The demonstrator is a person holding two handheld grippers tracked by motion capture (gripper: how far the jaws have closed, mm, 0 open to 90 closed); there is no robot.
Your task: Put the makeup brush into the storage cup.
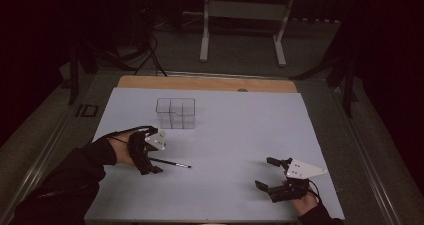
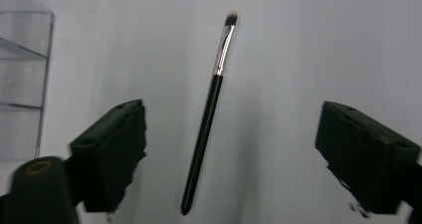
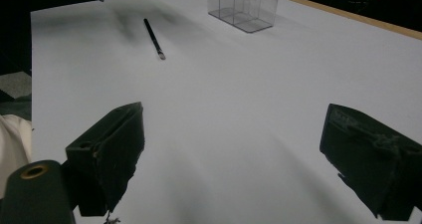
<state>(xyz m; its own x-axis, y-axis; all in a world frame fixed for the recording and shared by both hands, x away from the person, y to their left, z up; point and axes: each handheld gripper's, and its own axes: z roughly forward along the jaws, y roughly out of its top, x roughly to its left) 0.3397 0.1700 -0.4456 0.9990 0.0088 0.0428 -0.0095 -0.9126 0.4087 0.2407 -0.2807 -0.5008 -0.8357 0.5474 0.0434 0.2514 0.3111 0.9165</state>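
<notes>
My left gripper (image 2: 234, 154) is nearest: the makeup brush (image 2: 208, 115) lies flat on the white mat btwn its spread jaws, long axis running away, untouched. Right gripper (image 1: 272, 175) also spread, well apart.

Lab or recording studio, dim. Table (image 1: 210, 82) with wooden top under a white sheet (image 1: 240, 135), grey carpet floor (image 1: 240, 55), white metal stand legs (image 1: 204, 35) behind, black tripod legs (image 1: 75, 70) and cables (image 1: 150, 55) at the sides, dark surroundings.
</notes>
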